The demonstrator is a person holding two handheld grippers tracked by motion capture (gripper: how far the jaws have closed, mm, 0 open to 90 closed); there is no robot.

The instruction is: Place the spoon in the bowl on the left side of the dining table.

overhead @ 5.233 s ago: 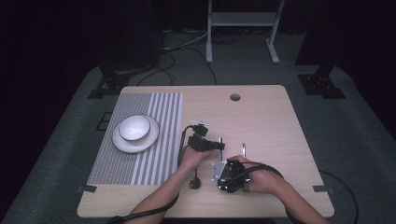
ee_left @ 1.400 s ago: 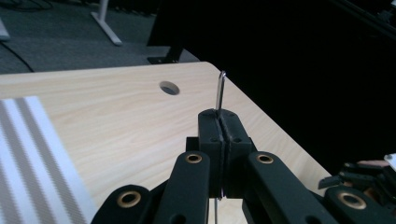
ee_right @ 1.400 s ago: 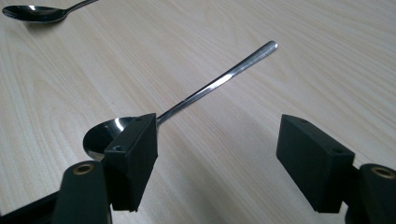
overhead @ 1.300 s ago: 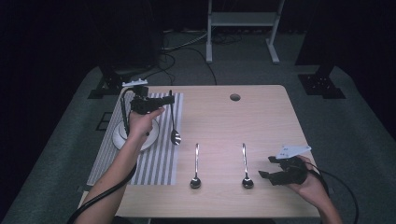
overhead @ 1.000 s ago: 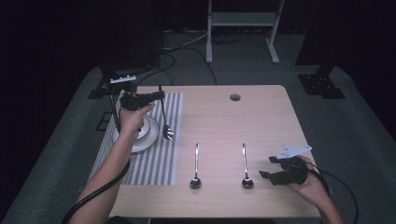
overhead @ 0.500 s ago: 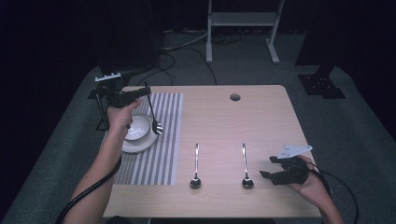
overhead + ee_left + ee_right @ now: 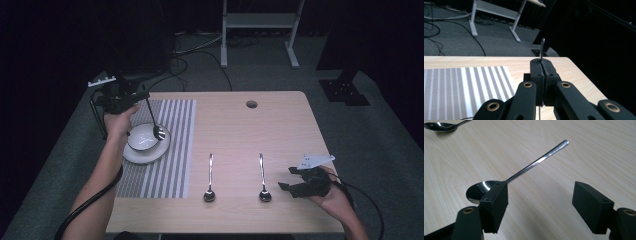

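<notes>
Spoon [image 7: 153, 120] in L tongs [image 7: 141, 96], prob. over bowl [image 7: 143, 138]

High view above table [image 7: 280, 125], gripper views close and low, all sharing its wooden top

- Grey carpet floor [image 7: 280, 75] around the table
- White metal frame [image 7: 260, 22] standing behind
- Black cables [image 7: 192, 47] lying on the carpet

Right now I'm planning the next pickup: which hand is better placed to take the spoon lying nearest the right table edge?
The right gripper. It rests open beside that spoon, whose bowl lies just past its jaws. The left gripper is shut on another spoon over the bowl, far across the table.
</notes>
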